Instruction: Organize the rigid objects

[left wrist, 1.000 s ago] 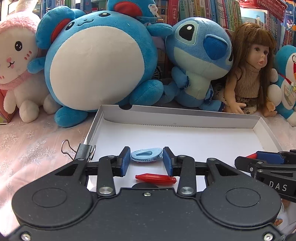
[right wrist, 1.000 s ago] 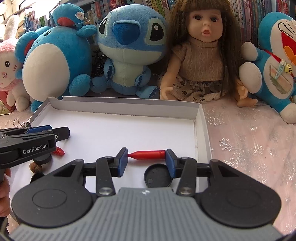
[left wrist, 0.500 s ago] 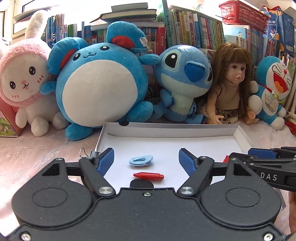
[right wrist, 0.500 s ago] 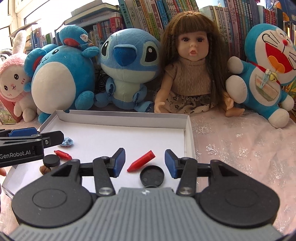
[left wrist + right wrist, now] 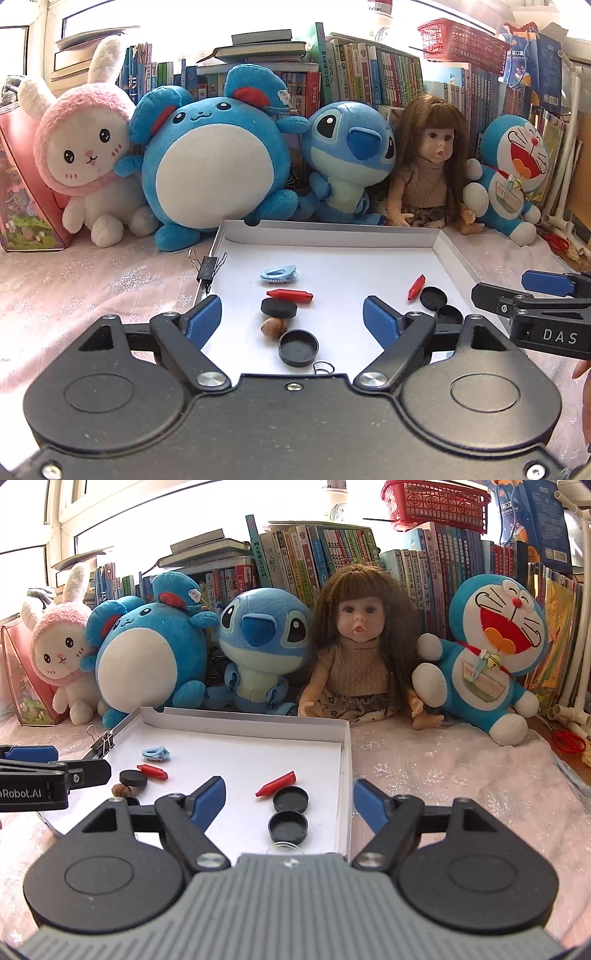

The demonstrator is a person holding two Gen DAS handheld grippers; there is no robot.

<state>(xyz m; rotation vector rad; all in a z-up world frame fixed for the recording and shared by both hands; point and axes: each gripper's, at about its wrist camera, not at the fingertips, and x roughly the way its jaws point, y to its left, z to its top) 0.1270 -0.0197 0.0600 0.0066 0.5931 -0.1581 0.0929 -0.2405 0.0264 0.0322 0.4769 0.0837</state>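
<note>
The right gripper (image 5: 546, 295) is cut off by the left wrist view's right edge. A thin wire loop (image 5: 323, 367) near the white tray (image 5: 332, 236) is partly hidden and too small to identify.

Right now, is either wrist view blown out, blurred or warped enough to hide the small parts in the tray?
Left wrist view: window overexposed, shelves bowed by fisheye, tray contents sharp. Right wrist view: same top glare, edges curved, red crayon and black caps crisp.

Matt white cardboard tray (image 5: 332, 236) holds glossy red plastic caps (image 5: 290, 294) and matt black lids (image 5: 298, 347).
</note>
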